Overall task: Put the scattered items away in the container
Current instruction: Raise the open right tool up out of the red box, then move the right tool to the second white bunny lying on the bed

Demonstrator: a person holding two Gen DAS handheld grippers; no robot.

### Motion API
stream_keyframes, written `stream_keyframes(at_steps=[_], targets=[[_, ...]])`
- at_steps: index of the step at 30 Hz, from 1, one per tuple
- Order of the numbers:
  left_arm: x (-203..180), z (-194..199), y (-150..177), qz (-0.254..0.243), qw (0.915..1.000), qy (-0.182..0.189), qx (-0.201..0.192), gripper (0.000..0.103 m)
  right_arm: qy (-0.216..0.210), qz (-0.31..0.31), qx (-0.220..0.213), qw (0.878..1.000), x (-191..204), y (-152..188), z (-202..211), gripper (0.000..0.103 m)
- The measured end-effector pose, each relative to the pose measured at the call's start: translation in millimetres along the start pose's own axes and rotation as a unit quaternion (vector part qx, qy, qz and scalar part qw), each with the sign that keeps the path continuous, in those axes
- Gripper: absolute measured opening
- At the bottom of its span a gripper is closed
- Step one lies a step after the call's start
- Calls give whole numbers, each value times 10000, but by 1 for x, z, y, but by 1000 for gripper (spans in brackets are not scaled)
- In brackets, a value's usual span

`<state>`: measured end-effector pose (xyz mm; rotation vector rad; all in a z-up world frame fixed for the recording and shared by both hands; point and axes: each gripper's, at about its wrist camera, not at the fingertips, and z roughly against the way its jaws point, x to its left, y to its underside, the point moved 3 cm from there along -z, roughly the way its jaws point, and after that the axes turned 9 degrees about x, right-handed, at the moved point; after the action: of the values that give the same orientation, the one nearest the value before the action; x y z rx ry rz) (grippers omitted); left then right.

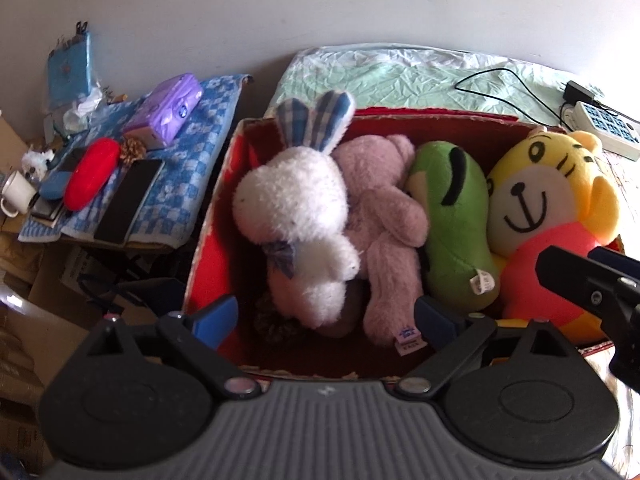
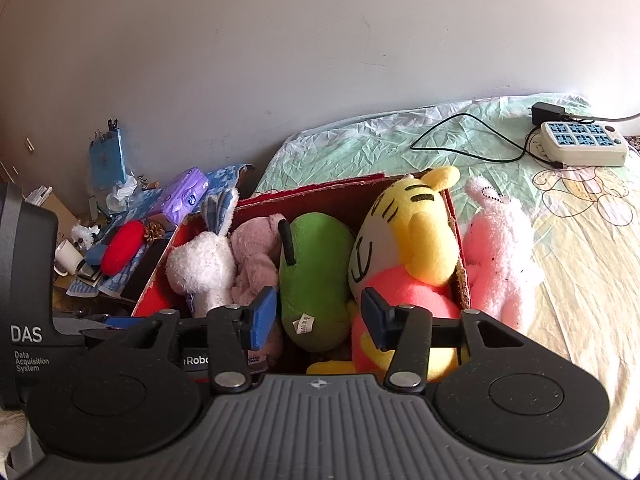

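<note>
A red cardboard box stands on the bed and holds a white rabbit plush, a pale pink bear, a green plush and a yellow tiger plush. My left gripper hangs open and wide above the rabbit and bear, touching neither. My right gripper is open over the box. The green plush sits between its pads and the tiger lies just behind its right finger, neither one pressed. A fluffy pink plush lies on the bed outside the box's right wall.
Left of the box, a side table with a blue checked cloth carries a purple tissue pack, a red case, a dark phone and a white mug. A power strip and black cable lie on the bed by the wall.
</note>
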<state>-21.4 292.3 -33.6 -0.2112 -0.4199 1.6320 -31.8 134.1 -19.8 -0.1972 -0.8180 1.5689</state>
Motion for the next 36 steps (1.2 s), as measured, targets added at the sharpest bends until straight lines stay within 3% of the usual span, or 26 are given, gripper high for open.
stream_keyframes(at_steps=[9, 18, 32, 36], targets=[[-6, 15, -2, 3, 9998, -19, -200, 96, 0, 162, -59, 9999, 1, -2, 11, 58], [-41, 33, -9, -34, 9991, 152, -403, 96, -23, 76, -219, 9997, -29, -6, 26, 58], [-139, 66, -30, -200, 9963, 359, -754, 96, -197, -391, -333, 9985, -138, -24, 52, 57], [-165, 68, -29, -289, 9945, 629, -781, 96, -271, -581, -238, 9977, -173, -25, 53, 51]])
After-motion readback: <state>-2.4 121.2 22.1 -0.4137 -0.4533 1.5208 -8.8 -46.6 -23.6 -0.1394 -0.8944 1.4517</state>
